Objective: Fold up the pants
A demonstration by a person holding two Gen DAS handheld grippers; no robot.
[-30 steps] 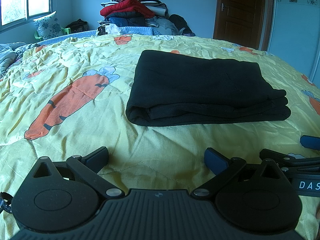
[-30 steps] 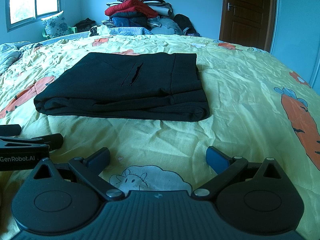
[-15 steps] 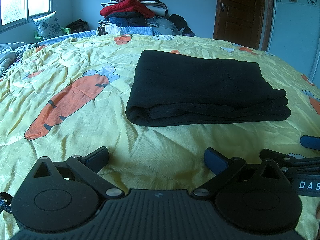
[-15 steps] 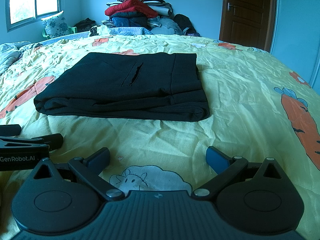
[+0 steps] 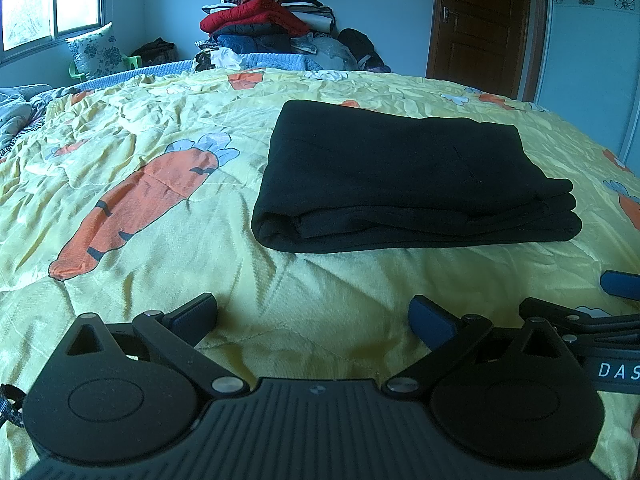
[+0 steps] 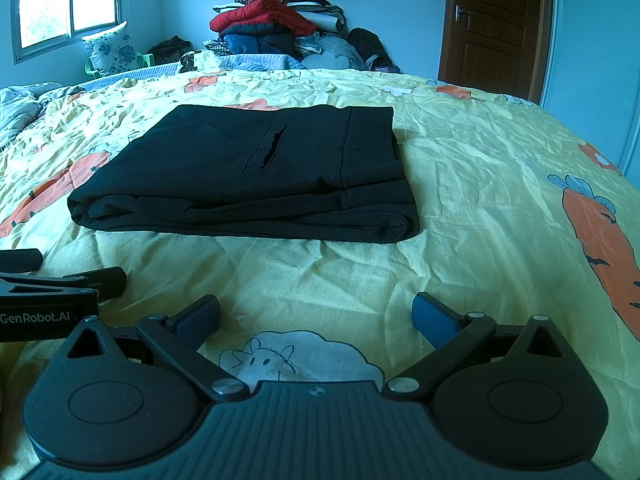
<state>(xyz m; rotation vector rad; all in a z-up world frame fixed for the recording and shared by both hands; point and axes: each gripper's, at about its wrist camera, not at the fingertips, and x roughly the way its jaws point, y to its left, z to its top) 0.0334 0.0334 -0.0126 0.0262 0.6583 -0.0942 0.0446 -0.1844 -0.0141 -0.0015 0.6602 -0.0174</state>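
Bed is covered by a yellow quilt (image 5: pixel 168 264) with carrot prints; nothing lies between either gripper and the black pants (image 5: pixel 400 176), just wrinkled quilt. Far end: clothes pile (image 5: pixel 264 20) against the wall, floral pillow (image 5: pixel 98 54) under the window (image 5: pixel 52 0), brown door (image 5: pixel 484 24) at back right. Left gripper (image 5: pixel 314 316) jaws spread wide, nothing held, low over the quilt just short of the pants. Right gripper (image 6: pixel 316 316) same: wide open, empty, a sheep print under it. Grippers sit side by side; each shows at the edge of the other's view. Right view alone shows the pants' slit pocket (image 6: pixel 266 148) and waistband seam; left view shows the rounded fold edge and stacked layers. Pants are folded into a flat multi-layer rectangle, mid-bed, ahead of both grippers, touching neither.
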